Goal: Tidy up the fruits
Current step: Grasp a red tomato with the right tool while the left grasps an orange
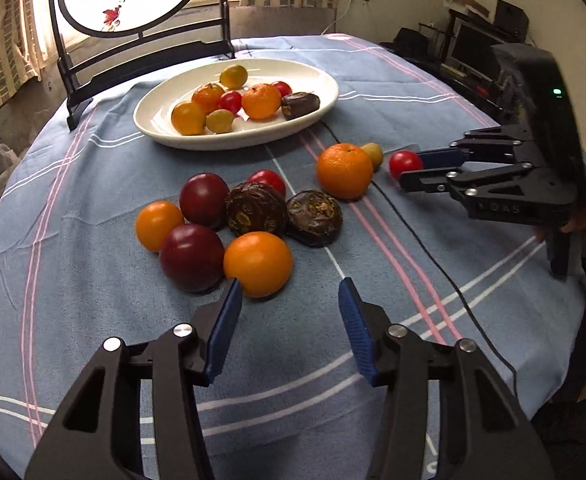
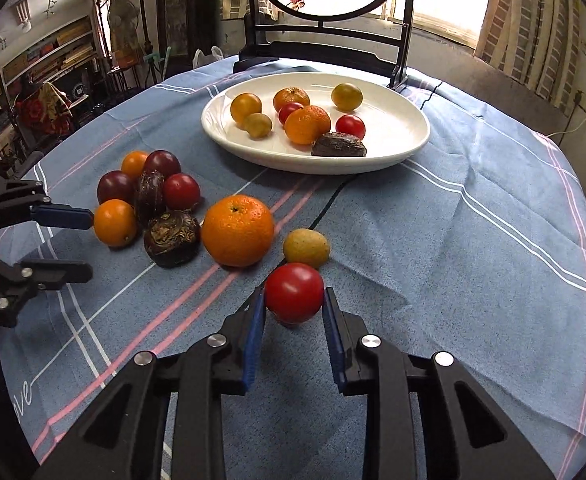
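Note:
A white oval plate (image 1: 325, 108) (image 2: 405, 144) at the back of the table holds several small fruits. A cluster of oranges, dark plums and brown fruits (image 1: 229, 224) (image 2: 149, 204) lies on the cloth. A big orange (image 1: 344, 170) (image 2: 237, 230) and a small yellow-green fruit (image 1: 373, 154) (image 2: 306, 248) lie beside it. My right gripper (image 2: 294, 300) (image 1: 407, 168) is shut on a red tomato (image 2: 294, 292) (image 1: 404, 163). My left gripper (image 1: 289, 296) (image 2: 89, 240) is open and empty, just in front of the nearest small orange (image 1: 257, 263) (image 2: 115, 222).
The round table carries a blue striped cloth (image 1: 93, 300) (image 2: 473, 280). A black-framed round screen (image 1: 133, 20) (image 2: 325, 8) stands behind the plate. A black cable (image 1: 433, 256) runs across the cloth. Shelves and clutter stand beyond the table edge (image 2: 53, 64).

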The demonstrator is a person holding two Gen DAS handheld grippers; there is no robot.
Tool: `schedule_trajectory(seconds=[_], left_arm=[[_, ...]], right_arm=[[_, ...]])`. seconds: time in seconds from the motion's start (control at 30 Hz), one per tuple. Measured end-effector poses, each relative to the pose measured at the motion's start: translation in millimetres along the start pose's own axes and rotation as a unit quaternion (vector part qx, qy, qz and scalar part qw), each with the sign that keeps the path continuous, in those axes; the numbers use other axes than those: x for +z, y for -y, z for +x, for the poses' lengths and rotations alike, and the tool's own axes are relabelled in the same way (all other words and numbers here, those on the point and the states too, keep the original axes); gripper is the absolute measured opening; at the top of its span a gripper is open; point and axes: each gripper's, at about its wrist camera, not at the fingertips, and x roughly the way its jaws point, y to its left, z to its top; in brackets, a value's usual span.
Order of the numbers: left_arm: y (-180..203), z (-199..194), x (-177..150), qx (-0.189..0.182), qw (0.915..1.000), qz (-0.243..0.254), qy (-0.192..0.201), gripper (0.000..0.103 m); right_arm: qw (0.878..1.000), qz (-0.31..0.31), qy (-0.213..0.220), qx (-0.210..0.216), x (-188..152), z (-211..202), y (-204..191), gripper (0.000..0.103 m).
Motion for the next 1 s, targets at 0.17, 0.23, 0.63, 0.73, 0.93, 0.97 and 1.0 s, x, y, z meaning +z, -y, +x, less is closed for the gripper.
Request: schedule_trajectory(seconds=[0.17,0.23,0.63,0.73,0.93,0.97,1.0], left_arm=[[-6.5,9.2,13.1,0.021,0.9993,-0.029,0.006,0.048],[-2.3,12.0,16.6,0.032,0.9992,-0.021,0.008,0.048],[-8.6,4.4,17.5,0.028,0.9993,-0.022,0.013,0.038],[-7.1,-8.6,20.6,0.024,0.999,-0.018,0.031,0.038],[-7.6,-25.6,34.6,0.023,0.9977,-0.01,0.063,0.038],[-8.9,-26.0,37.7,0.024,0.9976,-0.01,0.065,0.038],[-10.4,-26.2,40.9,0.026,0.9974,-0.01,0.066,0.038]], right_arm=[[1.0,0.0,0.005,0.01,0.8,-3.5,-0.3,0.029],[1.0,-0.001,0.004,0.013,0.8,-3.0,-1.2,0.029],[1.0,0.007,0.019,0.018,1.2,-13.3,2.3,0.029],[1.0,0.005,0.024,0.019,3.0,-17.2,1.0,0.029],[1.0,-0.007,0.011,0.019,4.9,-10.6,-5.4,0.029],[1.0,-0.007,0.012,0.02,5.7,-10.9,-5.4,0.029],[1.0,-0.006,0.015,0.02,7.4,-11.8,-4.9,0.029]])
